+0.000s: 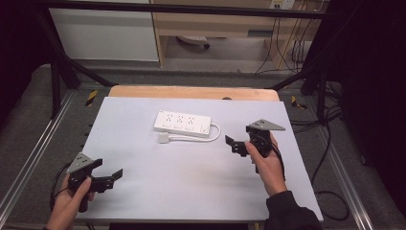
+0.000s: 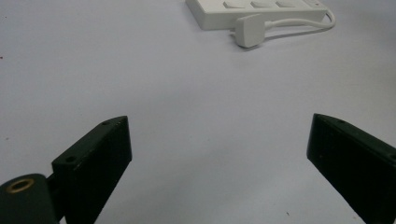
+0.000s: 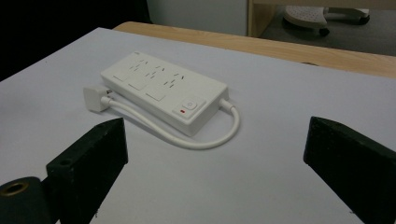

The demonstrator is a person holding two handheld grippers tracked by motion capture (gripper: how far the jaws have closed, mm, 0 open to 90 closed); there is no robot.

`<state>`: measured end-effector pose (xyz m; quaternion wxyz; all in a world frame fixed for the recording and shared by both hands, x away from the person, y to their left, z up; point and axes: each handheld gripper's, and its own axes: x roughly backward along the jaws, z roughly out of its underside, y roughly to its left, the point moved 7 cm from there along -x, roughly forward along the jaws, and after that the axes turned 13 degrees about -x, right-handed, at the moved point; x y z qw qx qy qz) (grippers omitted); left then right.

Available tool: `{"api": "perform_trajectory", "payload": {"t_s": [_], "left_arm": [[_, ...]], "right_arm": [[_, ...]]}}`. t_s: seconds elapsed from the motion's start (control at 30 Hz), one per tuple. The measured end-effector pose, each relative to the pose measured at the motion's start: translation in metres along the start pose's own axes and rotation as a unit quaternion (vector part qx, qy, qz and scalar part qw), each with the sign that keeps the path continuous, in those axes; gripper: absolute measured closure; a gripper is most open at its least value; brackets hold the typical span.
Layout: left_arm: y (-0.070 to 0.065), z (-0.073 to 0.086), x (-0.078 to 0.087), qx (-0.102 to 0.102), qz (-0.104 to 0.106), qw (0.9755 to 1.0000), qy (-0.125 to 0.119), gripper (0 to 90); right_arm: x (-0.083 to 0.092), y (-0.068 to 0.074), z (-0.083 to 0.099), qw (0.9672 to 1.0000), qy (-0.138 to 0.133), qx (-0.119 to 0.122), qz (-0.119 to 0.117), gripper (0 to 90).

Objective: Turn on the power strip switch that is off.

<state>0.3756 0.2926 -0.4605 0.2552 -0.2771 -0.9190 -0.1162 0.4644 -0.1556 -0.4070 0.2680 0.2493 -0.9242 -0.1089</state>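
Observation:
A white power strip (image 1: 183, 123) lies flat on the white mat (image 1: 191, 187), toward the back middle. Its short cable (image 1: 216, 133) loops around the right end to a white plug (image 1: 164, 138) resting on the mat in front of the strip. My left gripper (image 1: 107, 170) is held at the front left corner, open and holding nothing. My right gripper (image 1: 238, 136) hovers right of the strip, open and pointing toward it. In the right gripper view the strip (image 3: 161, 88), with its red-marked switch, and the plug (image 3: 95, 99) lie ahead of the gripper (image 3: 217, 126). The left gripper view has the plug (image 2: 250, 30) far beyond its gripper (image 2: 219, 123).
The mat covers a wooden table whose bare edge (image 1: 191, 92) runs along the back. A black metal frame (image 1: 62, 72) surrounds the table, and loose cables (image 1: 330, 191) lie on the floor at the right. Bare mat (image 2: 187, 93) lies between the left gripper and the strip.

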Motion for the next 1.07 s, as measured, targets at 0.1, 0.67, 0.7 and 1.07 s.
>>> {"api": "perform_trajectory", "payload": {"t_s": [0.1, 0.67, 0.7, 1.07], "left_arm": [[0.001, 0.000, 0.001, 0.002, -0.001, 1.0000, -0.001, 6.5], [0.002, 0.000, 0.002, 0.003, -0.002, 1.0000, -0.005, 6.5], [0.002, 0.000, 0.002, 0.003, -0.002, 1.0000, -0.005, 6.5], [0.000, 0.000, 0.002, -0.001, 0.000, 1.0000, -0.005, 6.6]], "right_arm": [[0.009, -0.007, 0.006, 0.9999, -0.013, -0.003, 0.002, 6.7], [0.047, -0.043, 0.049, 0.9989, -0.031, -0.001, 0.034, 6.7], [0.047, -0.045, 0.052, 0.9989, -0.030, -0.003, 0.035, 6.7], [0.039, -0.061, 0.082, 0.9976, 0.027, -0.004, 0.064, 5.4]]}}
